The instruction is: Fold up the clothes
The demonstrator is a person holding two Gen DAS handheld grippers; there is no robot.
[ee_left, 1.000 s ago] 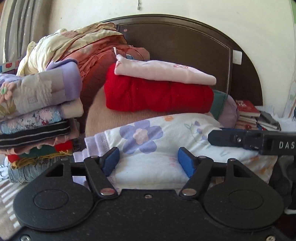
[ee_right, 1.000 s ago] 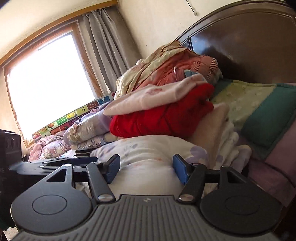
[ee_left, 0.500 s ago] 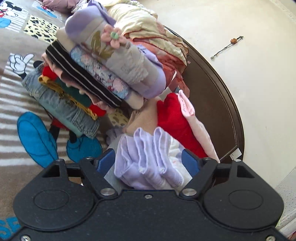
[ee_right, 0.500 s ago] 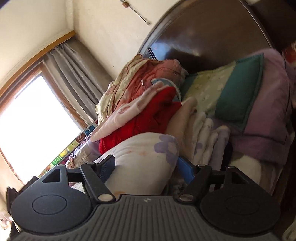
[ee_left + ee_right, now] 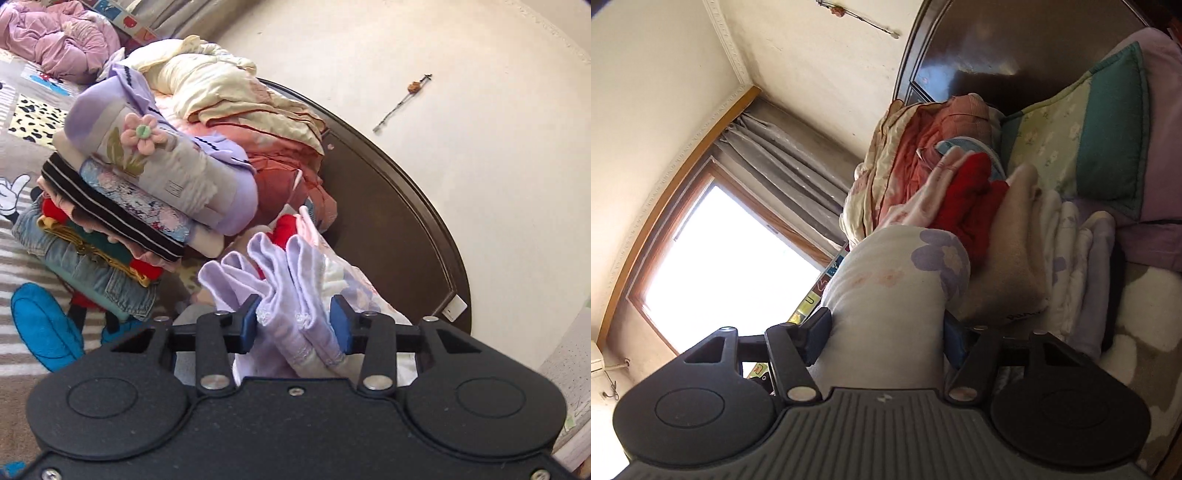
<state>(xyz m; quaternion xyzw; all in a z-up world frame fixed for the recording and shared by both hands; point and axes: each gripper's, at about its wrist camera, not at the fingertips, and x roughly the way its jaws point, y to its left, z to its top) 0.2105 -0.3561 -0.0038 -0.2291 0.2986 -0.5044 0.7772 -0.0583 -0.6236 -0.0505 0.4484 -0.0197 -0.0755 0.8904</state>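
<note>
A folded white garment with purple flowers and lilac cuffs (image 5: pixel 291 291) sits between my left gripper's (image 5: pixel 293 323) blue pads, which press on its layered edges. In the right wrist view the same garment (image 5: pixel 894 295) bulges between my right gripper's (image 5: pixel 886 332) pads, which close on its rolled end. Both views are rolled sideways. Behind it lie a tan folded piece (image 5: pixel 1012 251), a red garment (image 5: pixel 975 192) and a pale pink one (image 5: pixel 314 229).
A tall stack of folded clothes (image 5: pixel 122 206) stands on the left on a cartoon blanket (image 5: pixel 33 317). A cream and salmon quilt (image 5: pixel 251 110) leans on the dark wooden headboard (image 5: pixel 406 221). A green-edged pillow (image 5: pixel 1100 125) lies right. A window (image 5: pixel 731 251) is left.
Both grippers have rolled sideways and closed in on the flowered garment's two ends. A second ago it lay flat in front of the open jaws; now it is bunched between the pads.
</note>
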